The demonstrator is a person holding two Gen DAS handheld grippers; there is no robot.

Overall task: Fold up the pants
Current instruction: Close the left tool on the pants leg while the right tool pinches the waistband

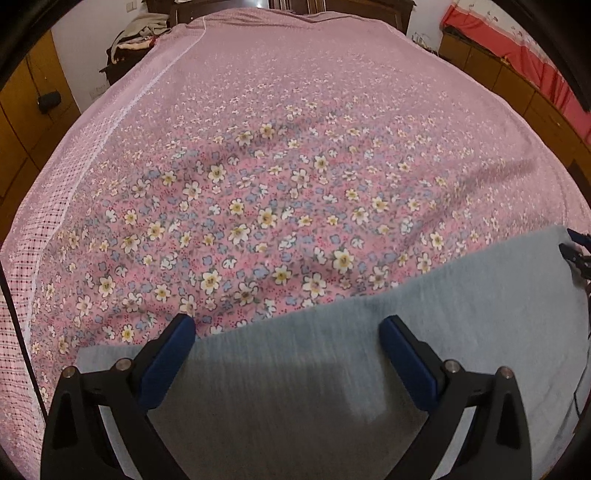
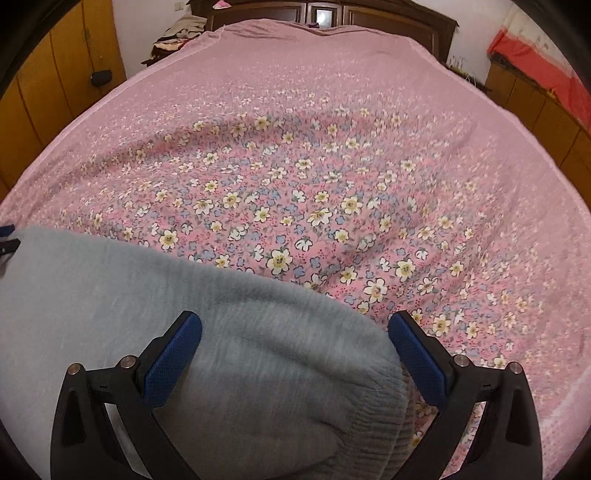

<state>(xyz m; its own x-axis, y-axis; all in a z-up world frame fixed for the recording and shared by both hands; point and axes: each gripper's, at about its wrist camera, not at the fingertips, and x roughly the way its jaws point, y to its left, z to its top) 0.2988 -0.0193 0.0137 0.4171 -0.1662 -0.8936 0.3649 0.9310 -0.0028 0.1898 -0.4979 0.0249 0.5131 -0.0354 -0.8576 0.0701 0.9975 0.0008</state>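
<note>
Light grey-blue pants [image 1: 332, 369] lie flat on the bed at the near edge, and also show in the right wrist view [image 2: 184, 314]. My left gripper [image 1: 288, 325] is open, its blue pads spread over the pants' far edge near the left end. My right gripper [image 2: 295, 321] is open above the ribbed waistband end [image 2: 388, 424] of the pants. The right gripper's tip shows at the right edge of the left wrist view [image 1: 576, 254]. Neither gripper holds cloth.
A pink floral bedspread [image 1: 277, 166] covers the large bed. A dark wooden headboard [image 2: 325, 14] stands at the far end. Wooden cabinets [image 1: 22, 110] are on the left, and a red cloth [image 1: 517, 48] lies on cabinets at the right.
</note>
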